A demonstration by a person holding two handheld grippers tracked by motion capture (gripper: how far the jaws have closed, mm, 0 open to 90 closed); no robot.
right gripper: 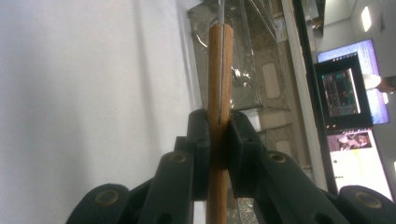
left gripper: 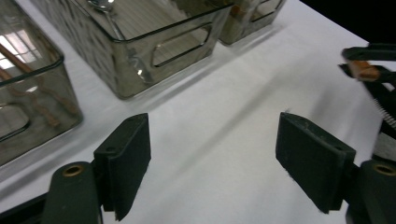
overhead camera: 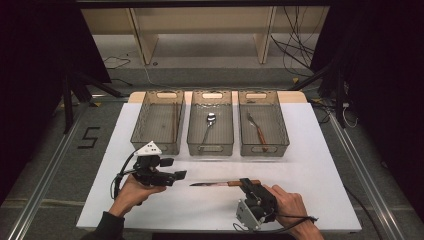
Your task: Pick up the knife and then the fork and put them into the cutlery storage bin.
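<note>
A knife with a wooden handle (overhead camera: 234, 183) and a steel blade pointing left hangs level just above the white table (overhead camera: 310, 165). My right gripper (overhead camera: 246, 184) is shut on the handle; in the right gripper view the pads (right gripper: 200, 140) press both sides of the wooden handle (right gripper: 219, 60). My left gripper (overhead camera: 174, 168) stands to the left of the blade tip, apart from it. Its jaws are wide open with nothing between them (left gripper: 212, 140). The right gripper and the handle end (left gripper: 364, 71) show at the right edge of the left gripper view.
Three clear plastic trays stand in a row at the back of the table. The left tray (overhead camera: 138, 120) holds chopsticks (overhead camera: 174, 122), the middle tray (overhead camera: 191, 125) a spoon (overhead camera: 210, 120), the right tray (overhead camera: 285, 127) a fork (overhead camera: 257, 129). Black curtains flank the table.
</note>
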